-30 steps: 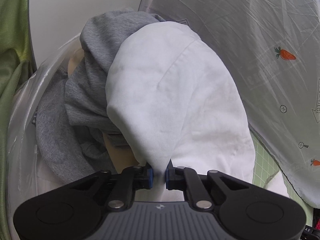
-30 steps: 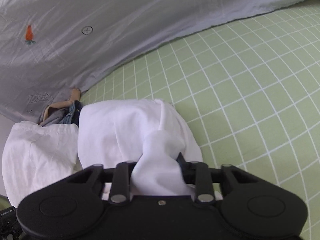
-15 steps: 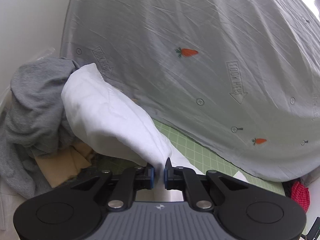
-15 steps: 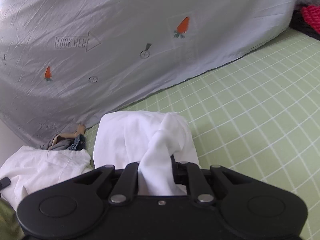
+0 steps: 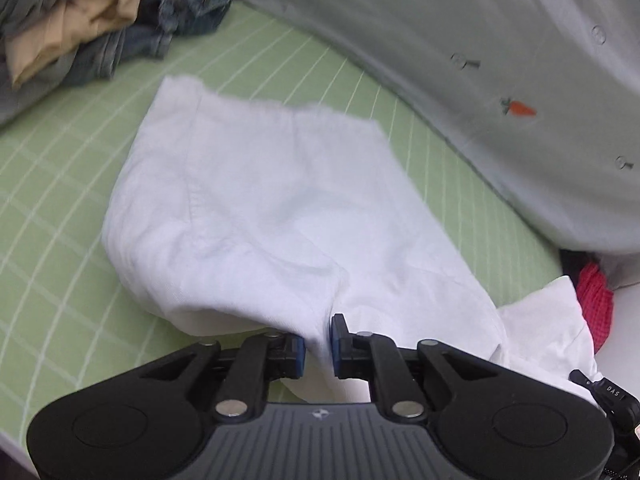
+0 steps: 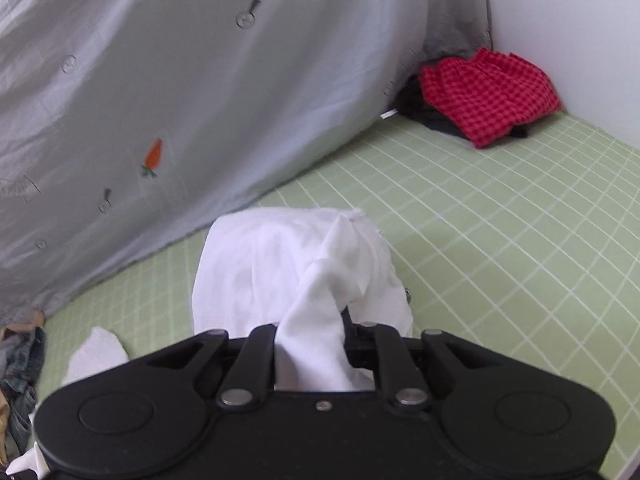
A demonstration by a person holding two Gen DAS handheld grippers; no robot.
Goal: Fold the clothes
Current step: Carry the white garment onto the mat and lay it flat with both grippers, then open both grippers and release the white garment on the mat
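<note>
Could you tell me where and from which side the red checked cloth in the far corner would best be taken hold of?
I would grip the red checked cloth at its near lower corner, which hangs forward onto the green gridded mat, coming in from the open mat side. The white wall stands behind it and the grey carrot-print sheet crowds its left, while dark clothing lies under it, so a low, shallow pinch seems safest.

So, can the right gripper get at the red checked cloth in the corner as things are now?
Probably not yet. The right gripper is shut on the white garment, so its fingers are occupied. The green grid mat towards the red checked cloth looks free.
</note>
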